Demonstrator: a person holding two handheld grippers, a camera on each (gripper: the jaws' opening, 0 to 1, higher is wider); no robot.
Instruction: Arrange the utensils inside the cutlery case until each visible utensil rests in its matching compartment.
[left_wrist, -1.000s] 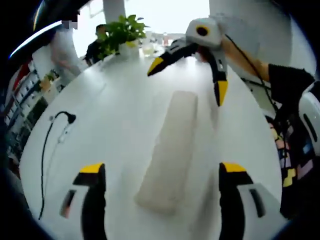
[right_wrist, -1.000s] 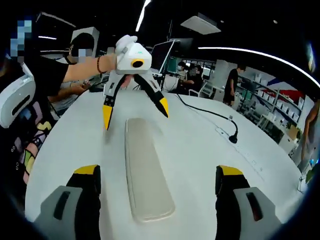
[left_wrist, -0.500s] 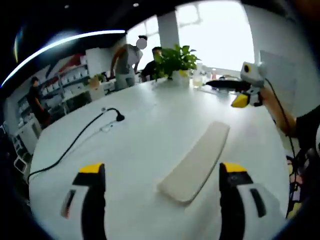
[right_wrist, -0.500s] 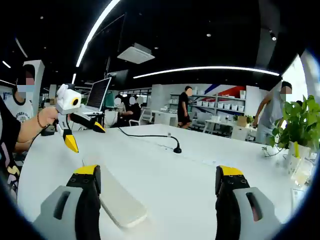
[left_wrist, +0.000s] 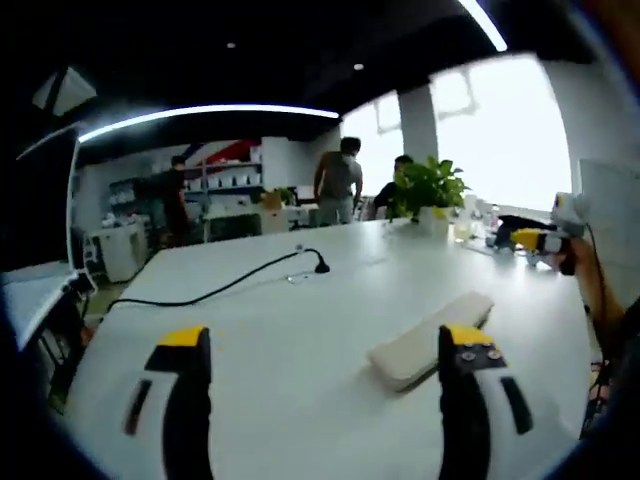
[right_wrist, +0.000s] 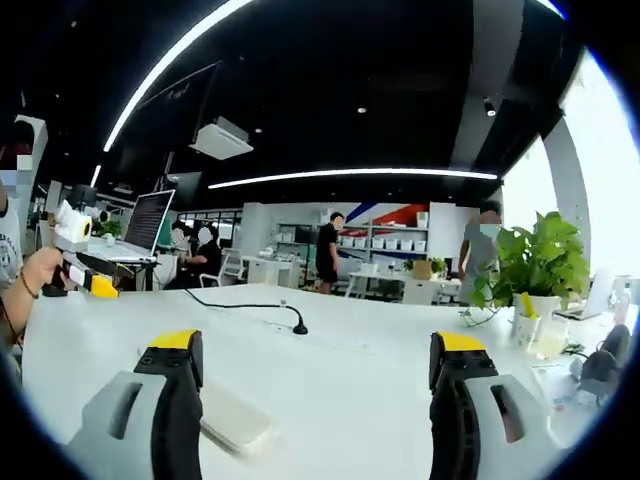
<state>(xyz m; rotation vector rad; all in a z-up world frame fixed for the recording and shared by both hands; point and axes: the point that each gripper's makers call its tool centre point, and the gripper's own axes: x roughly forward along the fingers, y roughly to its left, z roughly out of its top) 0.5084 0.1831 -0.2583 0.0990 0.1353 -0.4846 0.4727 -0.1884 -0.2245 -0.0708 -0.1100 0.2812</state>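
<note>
White surface (left_wrist: 300, 340) broad, bare around closed beige cutlery case (left_wrist: 430, 340), near left tongs (left_wrist: 320, 350). Left, right tongs (right_wrist: 310, 355) gape wide, holding nothing. Judged: case not yet opened; next, lower both, open lid.

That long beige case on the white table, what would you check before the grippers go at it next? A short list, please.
1. Cutlery case closed, lid on: not ok for arranging, it needs opening first.
2. Utensils in sight: not ok, none seen on the table.
3. Left gripper open and empty: ok.
4. Right gripper open and empty: ok.
5. Black cable lies apart from the case: ok.
6. Which end of the case opens: cannot tell.
</note>
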